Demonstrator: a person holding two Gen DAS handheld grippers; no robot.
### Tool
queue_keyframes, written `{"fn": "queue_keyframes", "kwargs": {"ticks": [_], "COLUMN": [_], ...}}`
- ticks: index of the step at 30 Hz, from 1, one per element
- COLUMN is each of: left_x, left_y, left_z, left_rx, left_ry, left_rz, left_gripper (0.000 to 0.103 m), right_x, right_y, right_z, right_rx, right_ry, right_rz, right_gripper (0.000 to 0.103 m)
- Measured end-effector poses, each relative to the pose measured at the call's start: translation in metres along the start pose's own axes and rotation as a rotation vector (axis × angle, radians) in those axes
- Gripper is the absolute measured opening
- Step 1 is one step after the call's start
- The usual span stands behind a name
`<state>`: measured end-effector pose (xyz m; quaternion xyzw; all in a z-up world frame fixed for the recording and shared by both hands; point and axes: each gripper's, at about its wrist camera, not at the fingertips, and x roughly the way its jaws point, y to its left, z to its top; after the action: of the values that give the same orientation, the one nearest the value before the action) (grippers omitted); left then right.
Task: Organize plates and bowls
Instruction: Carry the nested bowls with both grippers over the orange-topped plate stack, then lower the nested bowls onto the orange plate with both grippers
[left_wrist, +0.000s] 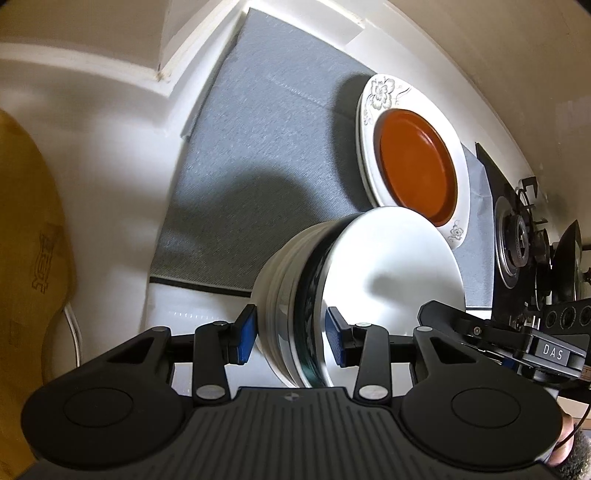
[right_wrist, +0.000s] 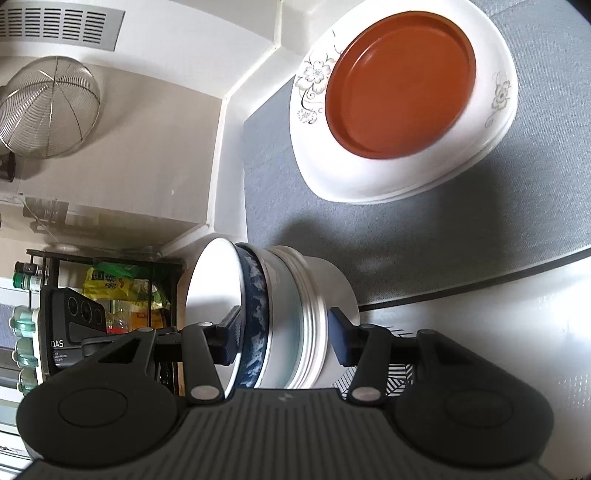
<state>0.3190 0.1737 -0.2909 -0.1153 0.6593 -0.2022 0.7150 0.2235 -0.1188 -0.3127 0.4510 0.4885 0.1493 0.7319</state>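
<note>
Bowl stack (left_wrist: 332, 295) | left gripper (left_wrist: 291, 332) clamps it | right gripper (right_wrist: 284, 338) clamps it too

A white bench (right_wrist: 498, 332) carries a grey mat (left_wrist: 258, 155). Beige wall (right_wrist: 147, 147) holds a wire strainer (right_wrist: 48, 107); a black gas hob (left_wrist: 513, 247) sits far right.

Stack of bowls (right_wrist: 280, 314) looked glazed ceramic, glossy and smooth, one with blue patterned rim. Floral white plate (right_wrist: 369, 181) glossy; orange plate (right_wrist: 399, 85) on it smooth, duller sheen. Grey mat (left_wrist: 258, 147) was woven cloth, matt. Wire strainer (right_wrist: 48, 107) was shiny metal mesh.
</note>
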Motion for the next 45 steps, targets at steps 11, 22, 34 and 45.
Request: {"fn": "queue_keyframes", "kwargs": {"ticks": [11, 22, 34, 45], "left_x": [-0.017, -0.03, -0.031, -0.044], "left_y": [-0.031, -0.078, -0.132, -0.175], "left_z": [0.015, 0.041, 0.083, 0.118], "left_rx": [0.033, 0.108, 0.183, 0.214], "left_ry": [-0.034, -0.056, -0.077, -0.135], "left_rz": [0.015, 0.008, -0.003, -0.035], "left_gripper": [0.042, 0.042, 0.042, 0.043], "right_x": [-0.024, -0.066, -0.104, -0.137], "right_y": [0.012, 0.021, 0.021, 0.038], "right_z": [0.011, 0.033, 0.073, 0.117], "right_rx": [0.001, -0.013, 0.02, -0.019], "right_ry": [-0.039, -0.124, -0.247, -0.346], "right_rz": [-0.015, -0.029, -0.03, -0.027], "right_gripper": [0.053, 0.053, 0.053, 0.053]}}
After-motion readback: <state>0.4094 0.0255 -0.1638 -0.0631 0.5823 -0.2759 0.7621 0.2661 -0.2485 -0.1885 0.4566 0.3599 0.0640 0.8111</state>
